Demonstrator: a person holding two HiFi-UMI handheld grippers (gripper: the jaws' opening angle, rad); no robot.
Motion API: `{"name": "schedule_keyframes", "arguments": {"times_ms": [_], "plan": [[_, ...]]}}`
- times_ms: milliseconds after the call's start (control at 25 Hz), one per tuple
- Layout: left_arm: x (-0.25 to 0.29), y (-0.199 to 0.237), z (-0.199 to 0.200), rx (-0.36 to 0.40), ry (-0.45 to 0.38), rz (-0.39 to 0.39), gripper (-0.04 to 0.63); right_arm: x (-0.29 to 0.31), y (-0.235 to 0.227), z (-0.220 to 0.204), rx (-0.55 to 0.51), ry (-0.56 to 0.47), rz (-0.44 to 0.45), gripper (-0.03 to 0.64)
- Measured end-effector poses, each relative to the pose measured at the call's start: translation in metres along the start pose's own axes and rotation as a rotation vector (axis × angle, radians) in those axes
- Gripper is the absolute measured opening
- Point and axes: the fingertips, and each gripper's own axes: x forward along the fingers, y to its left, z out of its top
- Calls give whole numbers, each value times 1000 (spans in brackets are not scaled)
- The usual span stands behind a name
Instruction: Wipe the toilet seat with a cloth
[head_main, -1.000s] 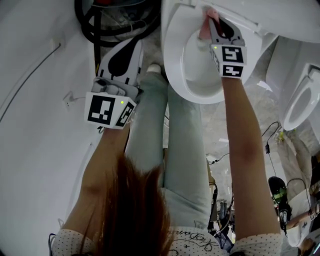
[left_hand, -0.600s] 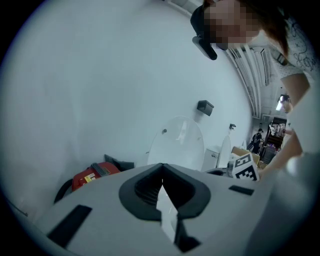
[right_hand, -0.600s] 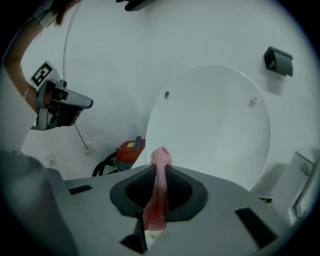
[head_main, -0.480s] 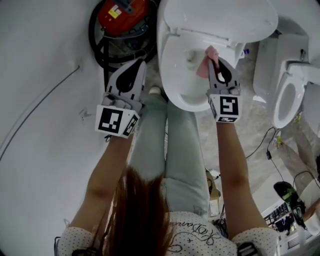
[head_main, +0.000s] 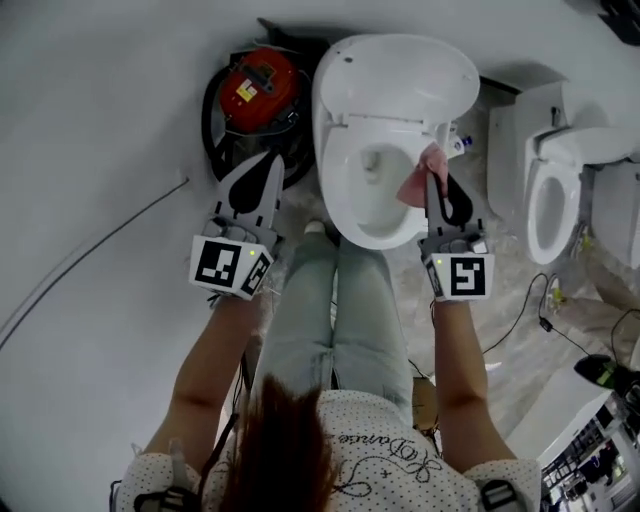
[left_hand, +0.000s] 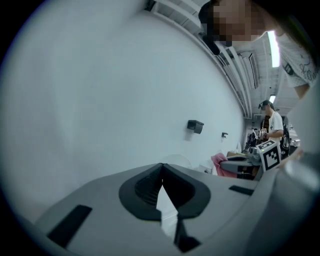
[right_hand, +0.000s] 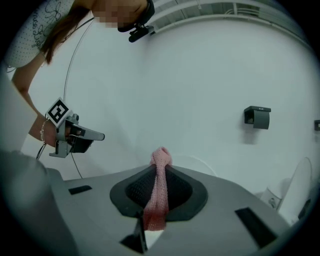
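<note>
between the right gripper's (right_hand: 160, 169) fingers (right_hand: 131, 191), the pink cloth (right_hand: 160, 159)

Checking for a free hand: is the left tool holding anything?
No, the left tool has its jaws shut together with nothing between them; the pink cloth sits in the right tool.

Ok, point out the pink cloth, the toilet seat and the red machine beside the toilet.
pink cloth (right_hand: 159, 192), right gripper view, middle of the gripped strip.
toilet seat (head_main: 372, 238), head view, front of the ring.
red machine (head_main: 258, 85), head view, its red top.
</note>
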Motion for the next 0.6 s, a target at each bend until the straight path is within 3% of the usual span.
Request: {"name": "schedule_keyframes", "arguments": {"times_ms": [280,600], "plan": [[-23,-29,83,74,-88,-46,5,-47,-4,91,20,-120,-60,52],[-58,-56,124,132,-126,-88,4,-87,-7,155,58,-180,-149,57]]}}
